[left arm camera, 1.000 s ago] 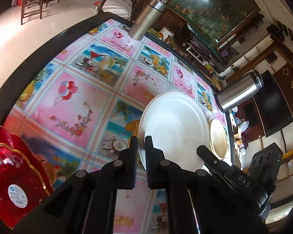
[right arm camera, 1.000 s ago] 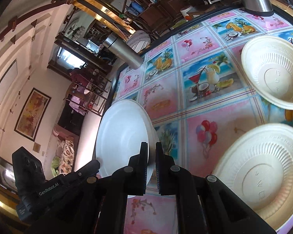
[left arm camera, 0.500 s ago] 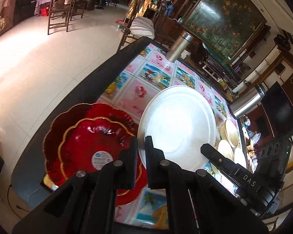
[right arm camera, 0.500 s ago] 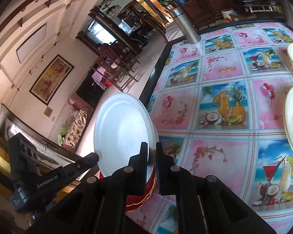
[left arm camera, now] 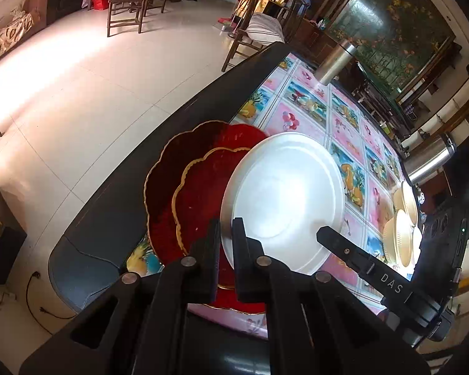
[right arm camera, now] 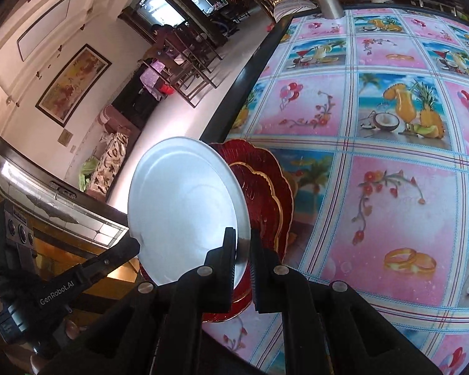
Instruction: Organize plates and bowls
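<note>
Two grippers share one load. Largest first: long table w/ pink-and-blue picture-tile cloth (right arm camera: 400, 206); stack of scalloped red glass plates w/ gold rims (left arm camera: 184, 187); round white plate (left arm camera: 284, 200) held over them. Left gripper (left arm camera: 225, 240) & right gripper (right arm camera: 242, 247) each clamp its rim. Lower level, centre, release together.

Glossy white plate (left arm camera: 284, 200), glassy red plates (left arm camera: 184, 187), printed plastic tablecloth (right arm camera: 390, 206)

Two steel flasks (left arm camera: 336, 61) — patterned tablecloth (right arm camera: 375, 187)
</note>
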`<state>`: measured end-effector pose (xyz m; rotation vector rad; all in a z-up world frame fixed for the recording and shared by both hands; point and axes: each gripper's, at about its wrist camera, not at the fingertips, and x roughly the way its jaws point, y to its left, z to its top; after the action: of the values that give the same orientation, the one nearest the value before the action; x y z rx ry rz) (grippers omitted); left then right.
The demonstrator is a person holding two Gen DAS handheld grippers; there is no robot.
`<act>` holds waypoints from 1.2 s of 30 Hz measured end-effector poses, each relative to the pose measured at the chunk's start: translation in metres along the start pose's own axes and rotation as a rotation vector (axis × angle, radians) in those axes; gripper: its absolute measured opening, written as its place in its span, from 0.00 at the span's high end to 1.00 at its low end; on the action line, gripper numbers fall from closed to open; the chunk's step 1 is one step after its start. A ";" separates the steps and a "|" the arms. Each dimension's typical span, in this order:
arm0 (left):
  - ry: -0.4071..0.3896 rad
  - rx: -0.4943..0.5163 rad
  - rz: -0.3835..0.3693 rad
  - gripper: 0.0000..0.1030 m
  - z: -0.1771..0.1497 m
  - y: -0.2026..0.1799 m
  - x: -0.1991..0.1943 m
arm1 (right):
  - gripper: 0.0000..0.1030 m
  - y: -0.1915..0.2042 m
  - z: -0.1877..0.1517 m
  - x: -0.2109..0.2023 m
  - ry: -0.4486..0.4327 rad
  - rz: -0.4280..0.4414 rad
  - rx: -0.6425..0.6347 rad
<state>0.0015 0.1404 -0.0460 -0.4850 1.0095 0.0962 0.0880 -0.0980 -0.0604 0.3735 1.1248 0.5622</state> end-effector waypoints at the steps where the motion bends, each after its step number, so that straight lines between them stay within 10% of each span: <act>1: 0.010 -0.005 0.002 0.95 -0.001 0.003 0.003 | 0.92 -0.001 -0.002 0.006 0.012 -0.006 0.002; 19: -0.093 0.053 0.095 0.95 -0.006 0.017 -0.026 | 0.86 0.023 -0.013 0.019 0.036 -0.144 -0.106; 26: -0.107 0.054 0.072 0.95 -0.006 0.015 -0.034 | 0.48 0.052 -0.015 -0.019 -0.073 -0.217 -0.238; 36: -0.121 0.163 0.046 0.95 -0.014 -0.033 -0.039 | 0.46 0.012 0.002 -0.076 -0.181 -0.149 -0.105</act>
<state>-0.0211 0.1106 -0.0086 -0.3036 0.9011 0.0824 0.0634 -0.1336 0.0027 0.2423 0.9367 0.4442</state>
